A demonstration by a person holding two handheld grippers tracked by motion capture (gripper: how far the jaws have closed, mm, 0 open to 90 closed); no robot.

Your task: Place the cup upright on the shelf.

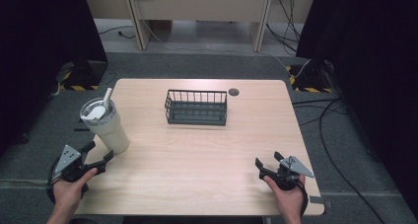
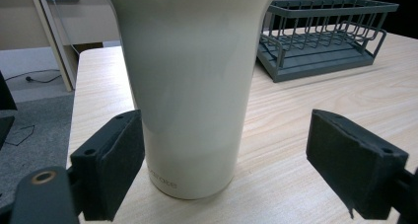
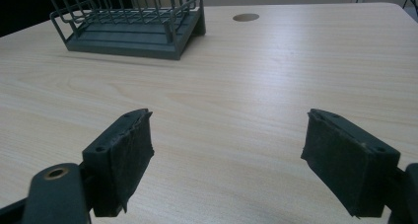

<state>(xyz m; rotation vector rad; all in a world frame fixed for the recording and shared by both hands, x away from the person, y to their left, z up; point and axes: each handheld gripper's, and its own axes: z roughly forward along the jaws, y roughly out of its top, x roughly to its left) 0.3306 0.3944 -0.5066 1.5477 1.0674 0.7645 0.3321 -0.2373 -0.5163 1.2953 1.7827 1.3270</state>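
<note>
Spread jaws flank smooth cream tumbler (image 2: 190,91).

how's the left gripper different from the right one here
The left gripper has its open jaws around the foot of the cream tumbler, one pad close beside it; the right gripper has only bare table between its jaws. The left sits at the table's left edge, the right near the front right corner. Both are hand-held, open wide, and point forward.

Lab: black curtains (image 1: 39,36), floor cables (image 1: 325,120), hazard tape (image 1: 79,87).
</note>
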